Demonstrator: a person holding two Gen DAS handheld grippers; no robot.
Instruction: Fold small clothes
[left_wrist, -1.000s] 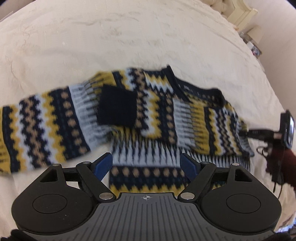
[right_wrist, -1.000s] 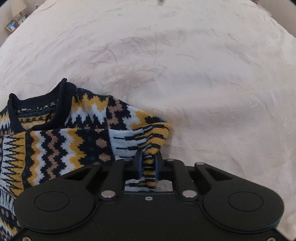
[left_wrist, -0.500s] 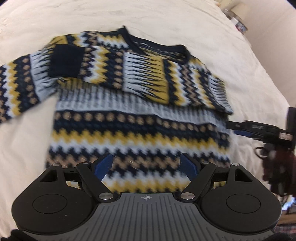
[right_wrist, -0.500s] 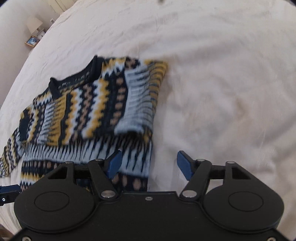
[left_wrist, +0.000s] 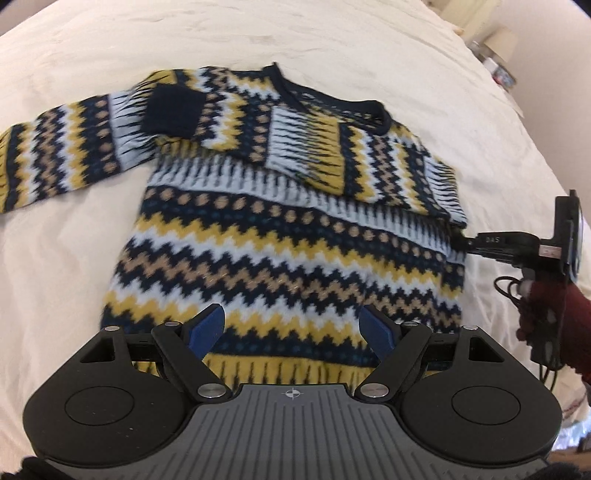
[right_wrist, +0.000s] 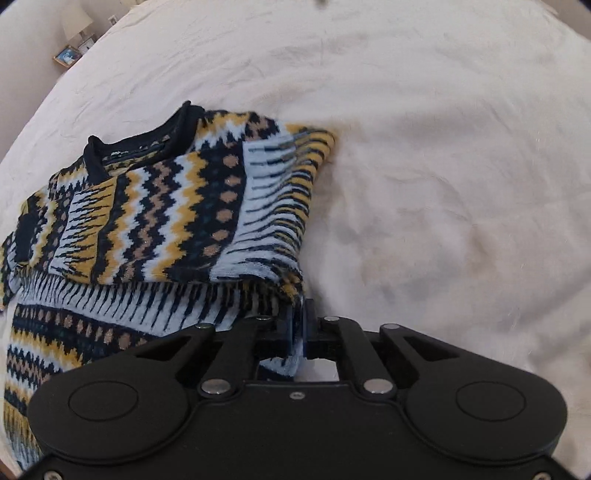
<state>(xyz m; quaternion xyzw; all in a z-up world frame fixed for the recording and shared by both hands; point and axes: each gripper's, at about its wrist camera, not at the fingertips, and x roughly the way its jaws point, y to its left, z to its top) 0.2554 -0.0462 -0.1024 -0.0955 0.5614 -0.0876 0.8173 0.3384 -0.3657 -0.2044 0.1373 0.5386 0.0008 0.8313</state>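
A knit sweater (left_wrist: 280, 236) with navy, yellow, white and tan zigzags lies flat on the bed. One sleeve is folded across the chest, its navy cuff (left_wrist: 173, 110) lying near the far shoulder. The other sleeve (left_wrist: 55, 147) stretches out to the left. My left gripper (left_wrist: 291, 321) hovers open over the hem, nothing between its blue pads. My right gripper (right_wrist: 299, 317) is shut on the sweater's (right_wrist: 184, 206) side edge, just below the folded sleeve. In the left wrist view the right gripper (left_wrist: 460, 242) pinches that same edge.
A cream bedcover (right_wrist: 443, 166) spreads wide on all sides of the sweater. A lamp (right_wrist: 75, 20) and picture frame (right_wrist: 67, 56) stand beyond the bed's far left corner. A person's hand in a dark red sleeve (left_wrist: 576, 332) holds the right gripper.
The right gripper let go of the folded sleeve, opened, slid down the sweater's side and shut on its edge. The left gripper drew back from the chest toward the hem, still open.
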